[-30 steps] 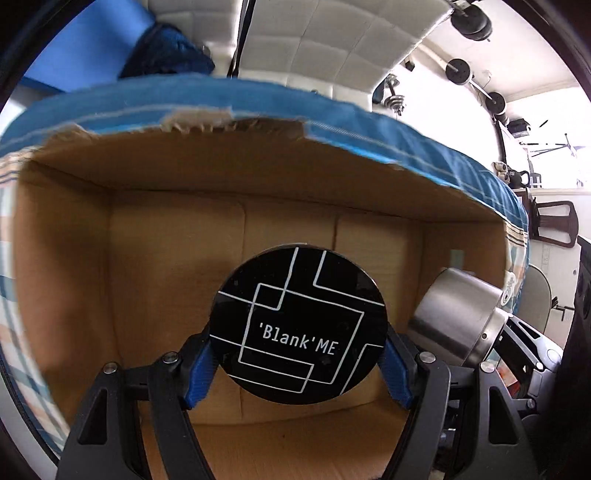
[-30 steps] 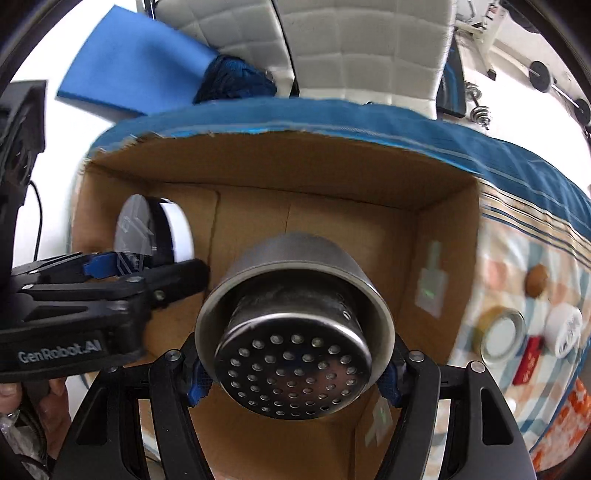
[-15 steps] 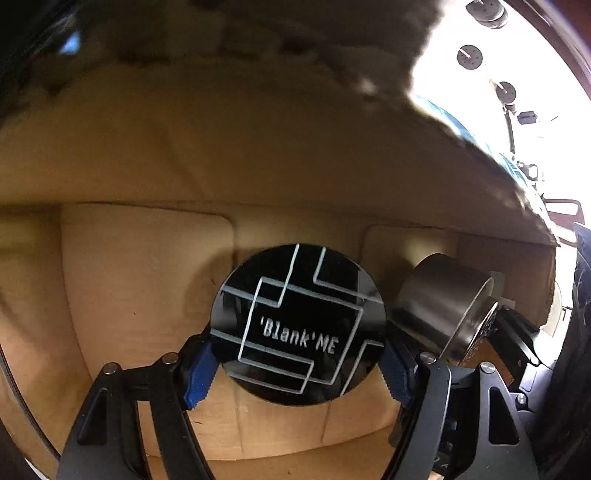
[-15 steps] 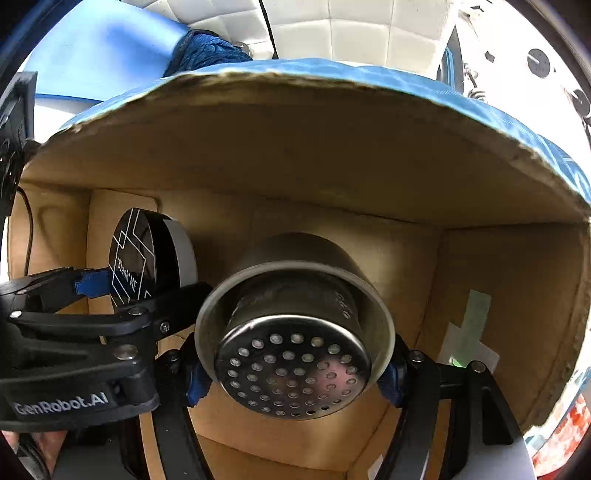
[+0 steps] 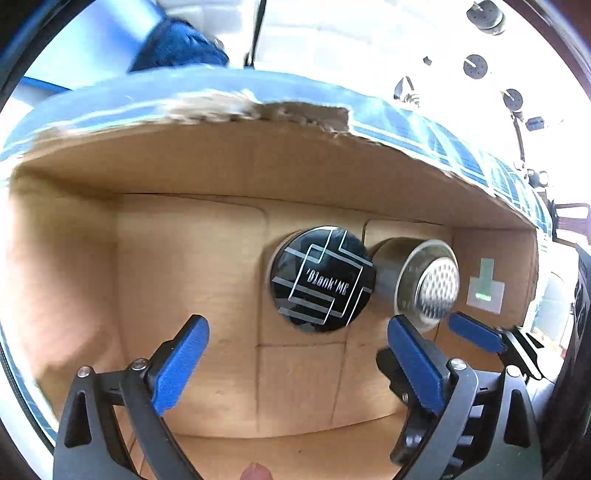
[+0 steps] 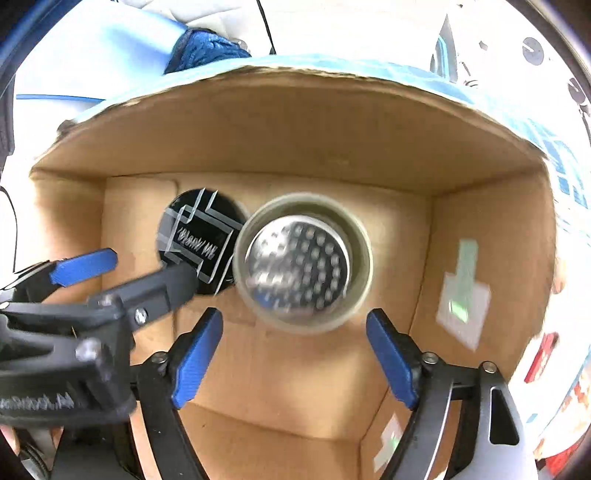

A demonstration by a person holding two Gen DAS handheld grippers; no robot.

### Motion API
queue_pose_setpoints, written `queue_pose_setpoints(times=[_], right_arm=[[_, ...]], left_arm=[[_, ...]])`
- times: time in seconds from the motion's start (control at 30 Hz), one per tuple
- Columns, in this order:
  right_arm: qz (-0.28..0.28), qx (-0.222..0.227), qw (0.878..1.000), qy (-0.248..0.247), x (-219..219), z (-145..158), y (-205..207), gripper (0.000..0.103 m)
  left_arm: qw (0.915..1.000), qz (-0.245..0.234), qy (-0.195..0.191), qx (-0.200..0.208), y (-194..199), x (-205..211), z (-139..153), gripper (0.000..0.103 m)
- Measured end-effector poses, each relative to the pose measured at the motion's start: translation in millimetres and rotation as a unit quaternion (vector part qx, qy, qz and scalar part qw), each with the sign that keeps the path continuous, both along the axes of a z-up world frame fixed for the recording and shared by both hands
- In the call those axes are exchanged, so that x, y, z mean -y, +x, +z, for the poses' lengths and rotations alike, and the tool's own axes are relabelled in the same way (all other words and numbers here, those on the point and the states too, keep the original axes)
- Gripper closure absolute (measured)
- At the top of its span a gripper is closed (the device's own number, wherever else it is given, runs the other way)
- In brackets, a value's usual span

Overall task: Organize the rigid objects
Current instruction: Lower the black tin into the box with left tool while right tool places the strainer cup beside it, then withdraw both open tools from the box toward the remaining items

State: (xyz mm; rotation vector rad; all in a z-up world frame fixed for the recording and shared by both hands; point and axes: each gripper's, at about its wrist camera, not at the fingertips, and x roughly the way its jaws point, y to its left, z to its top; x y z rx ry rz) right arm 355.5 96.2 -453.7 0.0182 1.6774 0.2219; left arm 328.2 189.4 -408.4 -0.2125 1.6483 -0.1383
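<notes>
Inside the cardboard box (image 5: 192, 295), the black disc (image 5: 321, 278) and steel strainer cup (image 5: 424, 280) sit side by side. Both the left gripper (image 5: 295, 354) and right gripper (image 6: 295, 350) hang spread wide, holding nothing.

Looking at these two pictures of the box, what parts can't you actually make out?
- Left view: metal strainer cup blurred; whether it rests on the box floor is unclear.
- Right view: black disc partly hidden by the cup and left tool.
- Right view: items outside the box, cut off by the edge.

Blue cloth (image 6: 207, 50) lies beyond; dumbbells (image 5: 484, 14) behind.
</notes>
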Motion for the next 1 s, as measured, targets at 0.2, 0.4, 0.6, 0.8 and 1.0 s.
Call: queue_pose_setpoints(times=[0.2, 0.4, 0.6, 0.8, 1.0], right_arm=[[-0.019, 0.018, 1.000, -0.004, -1.1, 26.4, -37.9, 0.000], [-0.039, 0.039, 0.998, -0.033, -0.6, 41.6, -68.6, 0.000], [-0.046, 0.057, 0.997, -0.039, 4.9, 64.4, -90.0, 0.000], [-0.043, 0.085, 0.995, -0.027, 4.0, 105.8, -122.7, 0.000], [-0.048, 0.091, 0.994, 0.020, 17.7, 134.9, -156.4, 0.000]], left_arm=[[0.9981, 0.005, 0.043, 0.043, -44.5, -11.5, 43.4, 0.000], [0.9908, 0.011, 0.094, 0.096, -75.1, -26.4, 76.9, 0.000], [0.9846, 0.018, 0.111, 0.134, -94.0, -33.5, 99.4, 0.000], [0.9805, 0.018, 0.117, 0.157, -118.7, -31.4, 111.3, 0.000], [0.9801, 0.006, 0.110, 0.165, -143.6, -13.5, 137.4, 0.000]])
